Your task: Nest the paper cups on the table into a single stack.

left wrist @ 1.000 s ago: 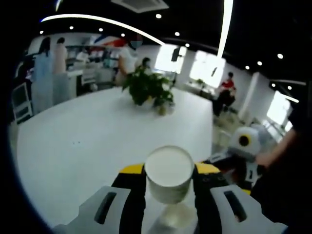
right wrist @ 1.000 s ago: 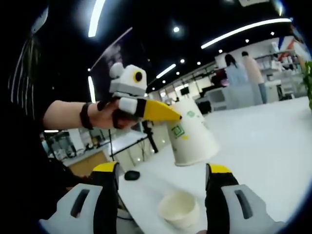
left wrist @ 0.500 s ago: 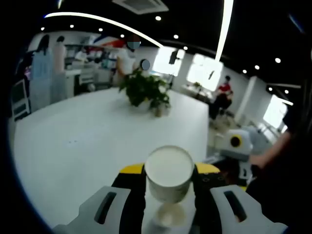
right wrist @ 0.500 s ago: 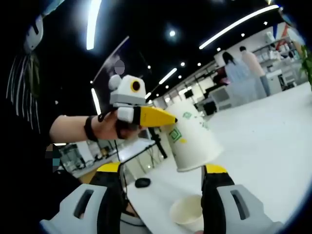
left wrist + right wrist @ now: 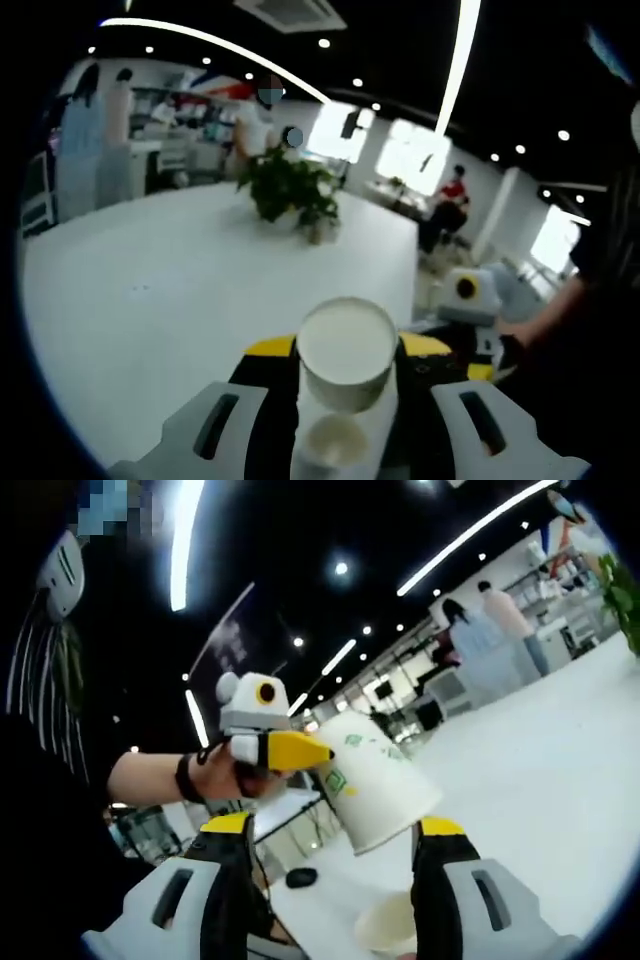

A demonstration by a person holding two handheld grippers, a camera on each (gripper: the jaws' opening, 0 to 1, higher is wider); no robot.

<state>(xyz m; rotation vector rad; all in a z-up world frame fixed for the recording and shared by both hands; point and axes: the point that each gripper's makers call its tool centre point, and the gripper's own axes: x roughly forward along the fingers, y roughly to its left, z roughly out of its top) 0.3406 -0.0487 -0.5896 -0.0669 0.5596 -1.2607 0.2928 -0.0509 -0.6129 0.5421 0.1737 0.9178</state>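
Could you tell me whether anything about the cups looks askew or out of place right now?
Only the held cup: the left gripper carries it tilted, mouth slanting down, in the air above the upright cup on the table. No spill or damage shows.

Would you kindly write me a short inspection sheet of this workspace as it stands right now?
Surface: white table, wide and mostly bare.
Job's things: held cup, printed, tilted in the air, mouth facing the open cup that stands on the table below it.
Clutter: potted plant far across the table; small dark object near the table edge.
Grippers: left gripper shut on the held cup; right gripper open, jaws either side of the open cup, not touching it.
Cables: nothing seen.
Surroundings: open office, ceiling strip lights, bright windows, people standing and sitting in the background.
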